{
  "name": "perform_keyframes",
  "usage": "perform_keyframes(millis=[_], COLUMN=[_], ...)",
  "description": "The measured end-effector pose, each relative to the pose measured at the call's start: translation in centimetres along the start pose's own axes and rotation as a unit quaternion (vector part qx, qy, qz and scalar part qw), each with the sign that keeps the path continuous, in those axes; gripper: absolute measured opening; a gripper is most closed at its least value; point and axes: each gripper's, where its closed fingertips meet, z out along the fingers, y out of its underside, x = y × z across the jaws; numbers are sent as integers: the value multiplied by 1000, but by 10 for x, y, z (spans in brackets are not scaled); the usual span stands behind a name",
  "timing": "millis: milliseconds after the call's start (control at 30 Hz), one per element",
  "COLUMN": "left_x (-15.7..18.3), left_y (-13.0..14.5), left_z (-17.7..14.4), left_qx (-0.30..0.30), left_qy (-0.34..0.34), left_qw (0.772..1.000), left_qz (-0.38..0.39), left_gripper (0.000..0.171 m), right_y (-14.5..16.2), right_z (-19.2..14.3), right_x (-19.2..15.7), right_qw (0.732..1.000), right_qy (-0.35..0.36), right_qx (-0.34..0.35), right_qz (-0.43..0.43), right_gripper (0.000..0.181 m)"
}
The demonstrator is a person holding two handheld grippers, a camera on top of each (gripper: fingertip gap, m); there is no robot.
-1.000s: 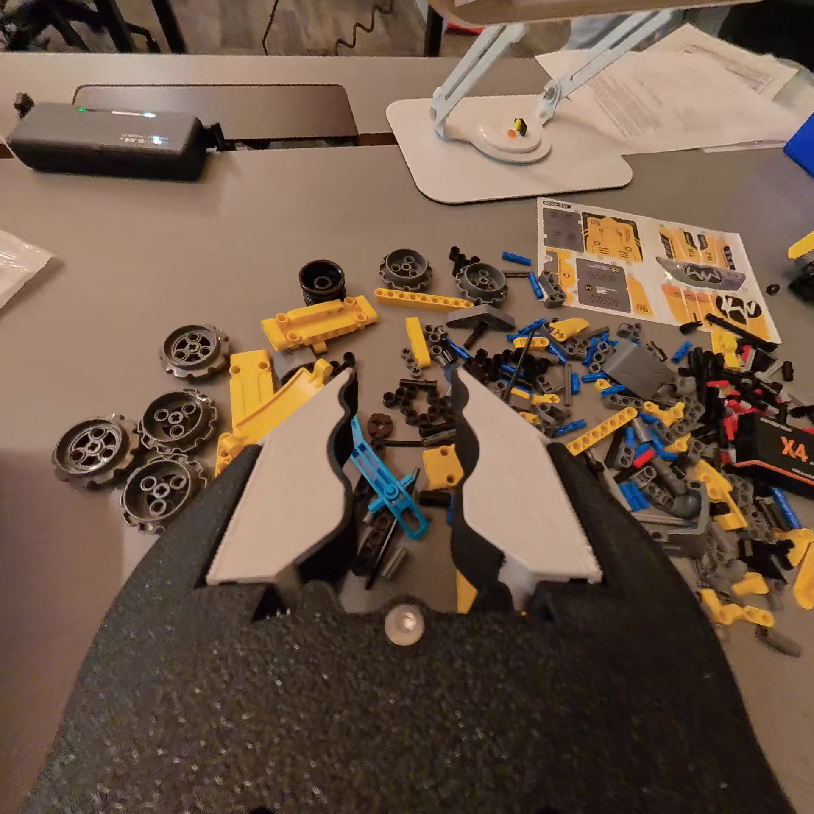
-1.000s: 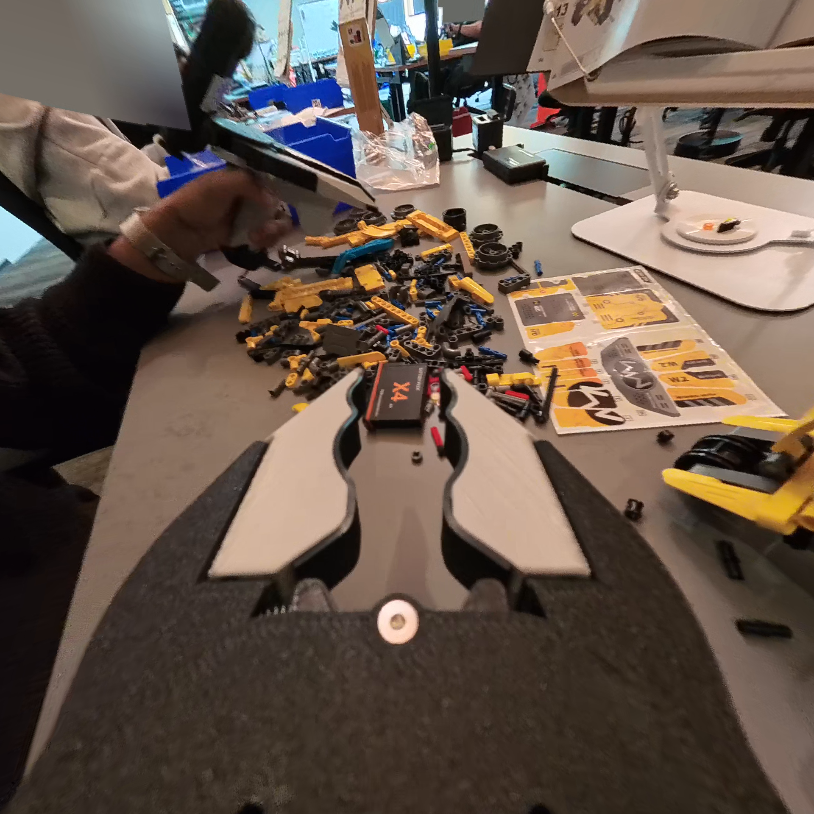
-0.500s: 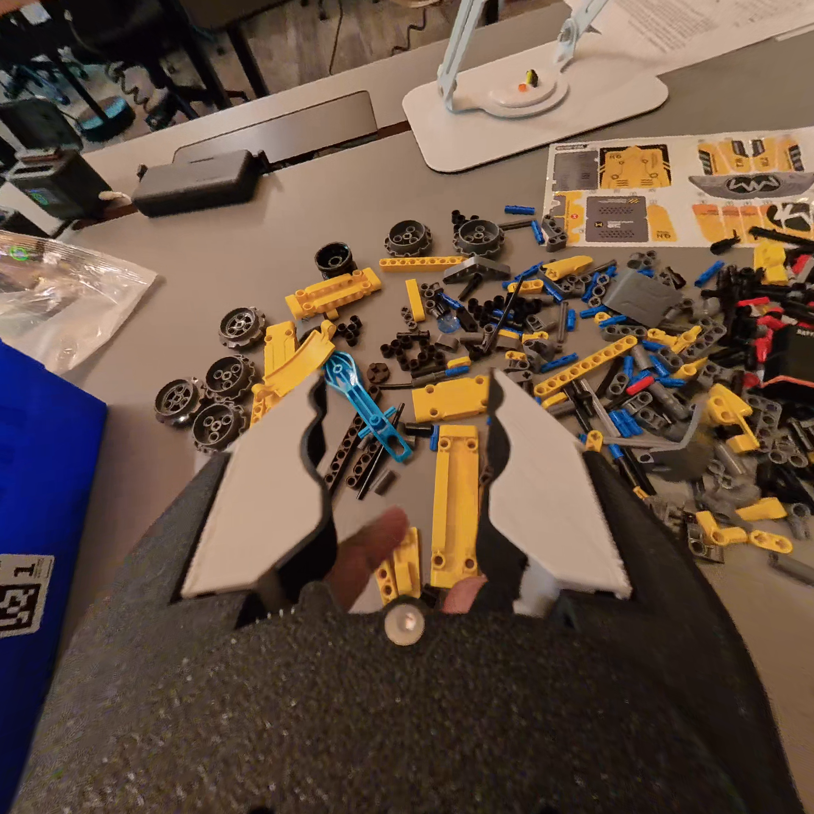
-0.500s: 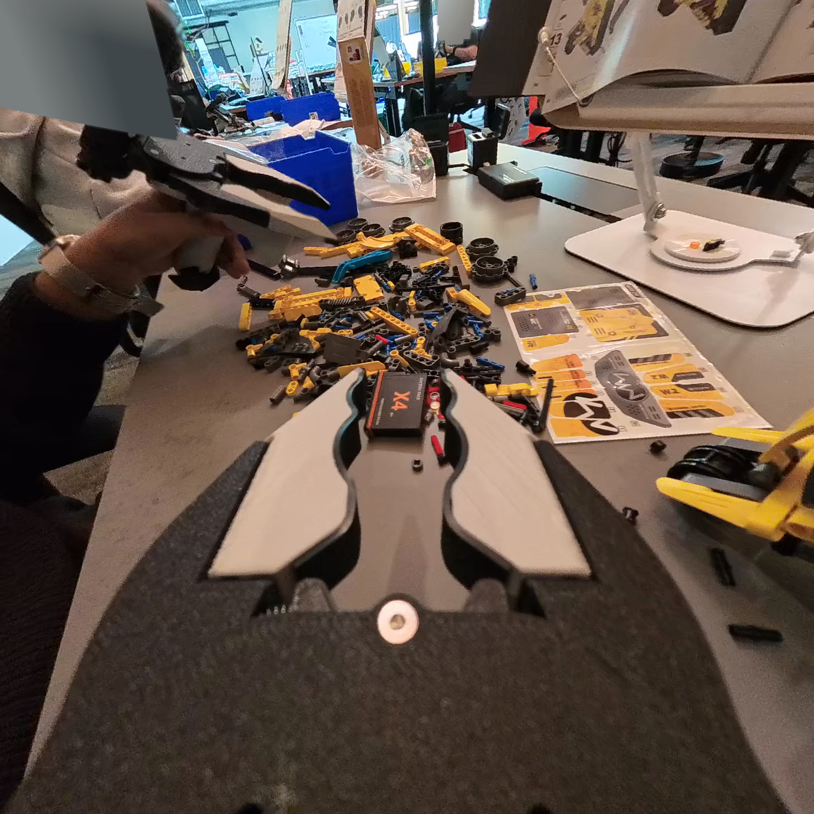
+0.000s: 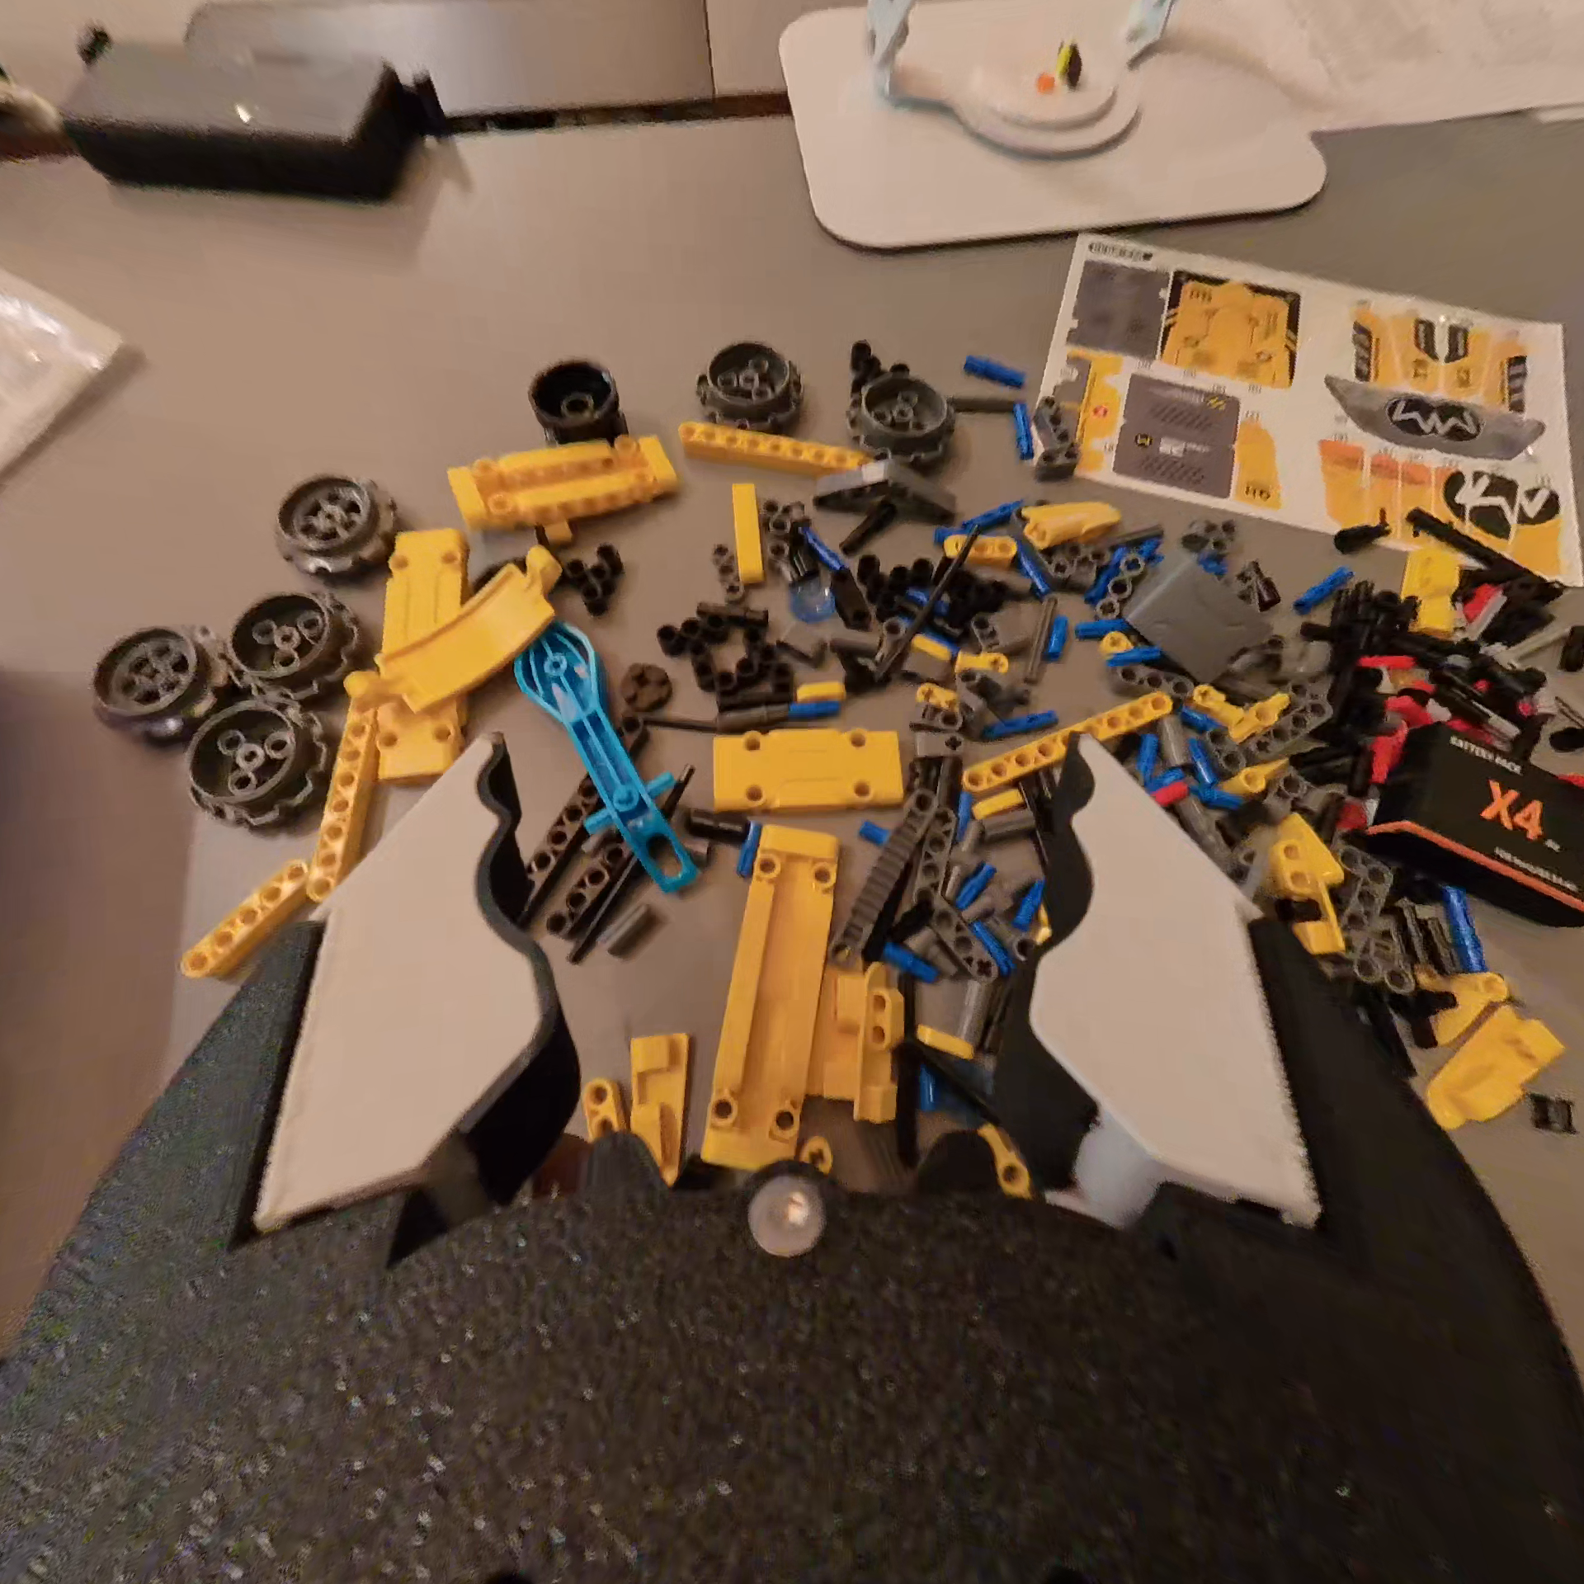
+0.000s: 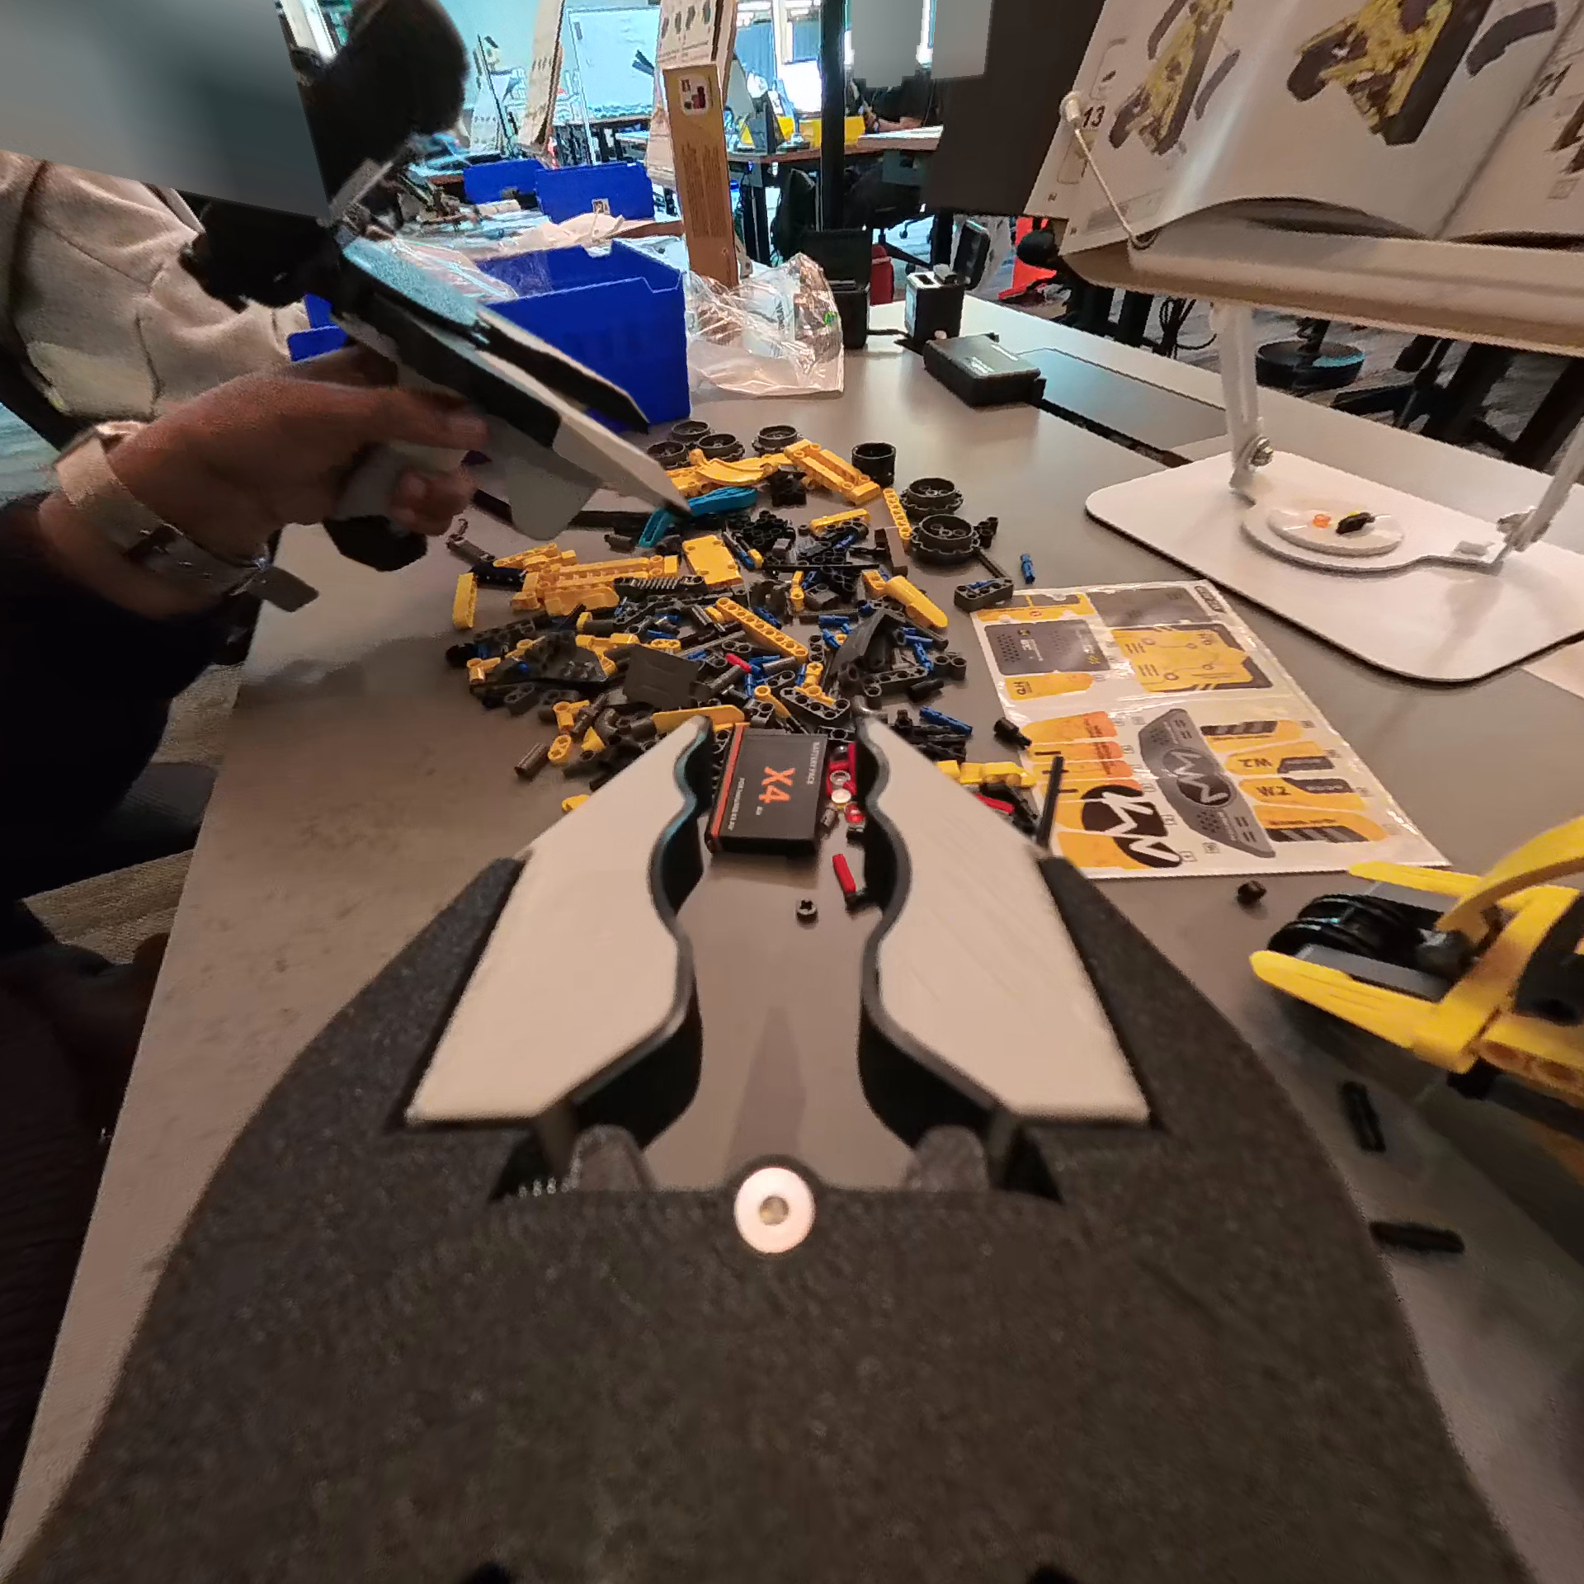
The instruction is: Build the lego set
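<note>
A pile of loose yellow, black, blue and grey lego pieces [image 5: 900, 651] covers the grey table [image 5: 257, 343]. My left gripper [image 5: 784, 754] is open wide and empty, held above the pile over a yellow panel [image 5: 806, 770] and a long yellow panel [image 5: 771, 986], beside a light blue piece [image 5: 600, 754]. It also shows in the right wrist view [image 6: 600, 454], held by a hand above the pile's far side. My right gripper [image 6: 784, 729] is open and empty, low over the table, with a black battery box [image 6: 767, 797] between its tips. A partly built yellow model [image 6: 1457, 969] sits at the right.
Several black wheels [image 5: 231, 677] lie left of the pile. A sticker sheet [image 5: 1311, 403] lies at the right. A white stand base [image 5: 1054, 137] holds an instruction booklet [image 6: 1329, 111]. A black box [image 5: 231, 120], a blue bin [image 6: 591, 317] and a plastic bag [image 6: 763, 326] stand behind. The partly built yellow model [image 6: 1457, 969] lies around 15 cm away from my right fingertips.
My left gripper has lifted back from the pile and opened wider, and now tilts down over the yellow panels. My right gripper has stayed in place, open.
</note>
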Motion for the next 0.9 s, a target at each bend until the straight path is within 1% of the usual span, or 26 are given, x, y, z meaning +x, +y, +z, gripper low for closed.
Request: perform_keyframes(millis=[100, 133, 167, 200, 267, 333, 433, 533, 667, 800, 833, 900], left_x=[-7, -6, -6, -6, -10, -8, 0, -10, -3, -4, -3, -1], left_y=[-8, -7, -5, -3, 3, 8, 10, 17, 25, 29, 30, 32], left_z=[6, 9, 12, 15, 21, 25, 28, 31, 36, 41, 41, 42], left_qx=[2, -6, -14, -22, -41, -48, -46, -64, -83, -89, -91, -98], left_qy=[-15, -9, -6, -10, -33, -38, -18, -52, -35, -41, -37, -23], left_qw=[1000, 1000, 1000, 1000, 998, 997, 998, 996, 996, 995, 995, 995], left_qz=[0, 2, 7, 15, 35, 48, 27, 26, 20, 30, 25, 21], left_gripper=[120, 111, 94, 80, 75, 74, 73, 75, 74, 74, 73, 62], right_y=[-1, -2, -2, -2, -2, -2, -3, -7, -9, -6, -6, -4], right_z=[-1, -2, -2, -1, -1, 0, -1, -2, -3, -1, -1, -1], right_x=[-1, -3, -4, -4, -5, -6, -6, -8, -9, -10, -10, -10], right_qw=[1000, 1000, 1000, 1000, 1000, 1000, 1000, 999, 998, 999, 999, 999], right_qy=[-2, -3, -4, -5, -5, -4, 5, 14, 19, 14, 13, 12], right_qx=[2, 3, 3, 3, 1, -1, 1, 5, 6, 3, 2, 0], right_qz=[-1, -2, -3, -4, -9, -16, -29, -44, -55, -51, -50, -48], right_gripper=[32, 32, 32, 32, 32, 32, 32, 32, 32, 32, 32, 32])
